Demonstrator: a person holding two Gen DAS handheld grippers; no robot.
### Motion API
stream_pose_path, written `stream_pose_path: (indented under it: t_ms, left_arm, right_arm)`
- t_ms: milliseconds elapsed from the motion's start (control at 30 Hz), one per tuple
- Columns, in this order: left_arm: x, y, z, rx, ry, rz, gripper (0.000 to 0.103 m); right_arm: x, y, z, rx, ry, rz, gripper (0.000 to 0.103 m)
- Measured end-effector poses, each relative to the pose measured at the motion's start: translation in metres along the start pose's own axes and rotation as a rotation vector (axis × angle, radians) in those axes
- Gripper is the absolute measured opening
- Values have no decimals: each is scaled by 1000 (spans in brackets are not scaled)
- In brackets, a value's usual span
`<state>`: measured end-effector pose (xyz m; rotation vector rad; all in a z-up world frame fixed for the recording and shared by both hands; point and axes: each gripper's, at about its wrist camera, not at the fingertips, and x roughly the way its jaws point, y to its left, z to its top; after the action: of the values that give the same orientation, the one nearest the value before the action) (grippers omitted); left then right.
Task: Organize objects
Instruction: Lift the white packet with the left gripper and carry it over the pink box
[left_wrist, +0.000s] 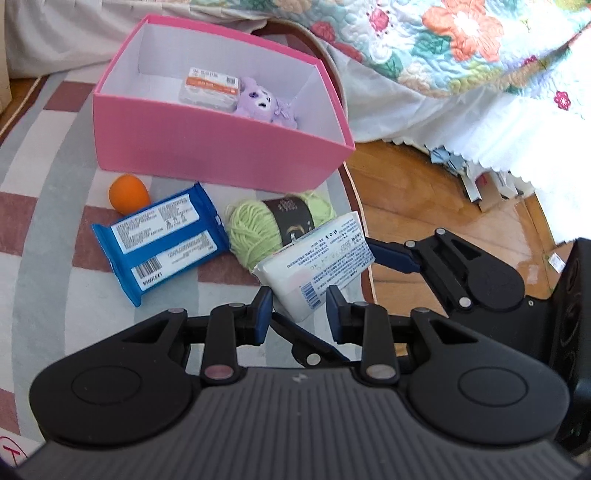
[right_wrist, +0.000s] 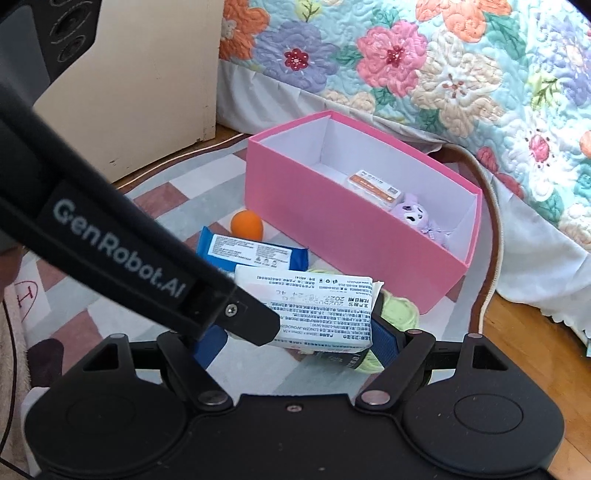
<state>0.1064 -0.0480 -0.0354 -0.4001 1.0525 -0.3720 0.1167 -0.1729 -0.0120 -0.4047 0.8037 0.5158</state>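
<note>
**White wipes pack held by both grippers, box ahead**

The white wipes pack (left_wrist: 317, 266) is off the rug, caught between my two tools. My right gripper (right_wrist: 299, 341) spans its width with jaws set wide, blue pads on opposite sides of the pack. My left gripper (left_wrist: 299, 314) sits at the pack's near corner with jaws drawn narrow; it looks pinched on that end, though the contact itself is partly hidden in the right wrist view by the left tool's arm.

The pack's long axis runs roughly across my right gripper's jaws, slanting up to the right in the left wrist view. The pink box (left_wrist: 221, 147) lies ahead, beyond the pack, open top toward me (plenty of free floor inside, I judge). Already in it: an orange-labelled packet (left_wrist: 209, 88) and a purple plush toy (left_wrist: 264, 103), touching each other.

Still on the checked rug (left_wrist: 48, 236): the green yarn skein (left_wrist: 269, 229) directly under the pack, the blue wipes pack (left_wrist: 162, 243) beside it, the orange ball (left_wrist: 128, 194) near the box wall. The near box wall is what the pack must clear.
</note>
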Motion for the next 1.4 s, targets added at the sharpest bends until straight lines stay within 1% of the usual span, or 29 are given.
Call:
stream_pose_path:
  t_ms: [100,233,367,567,700,800,867,933,1067,1167,1267,1333,1400]
  left_arm:
    - [-2,-6,3,7,-11,18,28]
    - [-7,-8,9,-3,-16,12,28]
    - [-14,-6,16,2,-30,1,28]
    - [-18,1,23,-18,-43,-7,28]
    - [-25,4,29,-15,-56,0,28]
    - [-30,7,34,-17,-87,12,28]
    - [-34,10,38,-26,-115,10,28]
    - [-37,14,41,-33,-126,4,28]
    - [-40,16,49,-31,-136,23,28]
    - [-42,15,55,-18,-144,39,28]
    - [-46,13,65,-4,-156,51,28]
    - [-47,12,72,1,-160,61,28]
    - [-46,11,82,7,-162,67,28]
  right_arm:
    - [-4,-1,5,-11,-3,-16,84]
    - [-8,-2,13,-23,-1,-25,84]
    - [-11,-5,23,-9,-1,-19,84]
    - [-6,-10,33,23,7,17,84]
    - [-7,-8,41,-6,-8,23,83]
    - [-8,-9,48,-14,-16,40,83]
    - [-7,-8,51,-40,-27,33,83]
    - [-6,-4,54,-70,-32,19,83]
    - [-6,-3,61,-81,-49,23,82]
    - [-7,-4,66,-94,-71,7,78]
    - [-5,-10,72,-86,-75,2,70]
    - [-2,-15,76,-73,-73,0,63]
    - [2,-22,81,-55,-76,1,59]
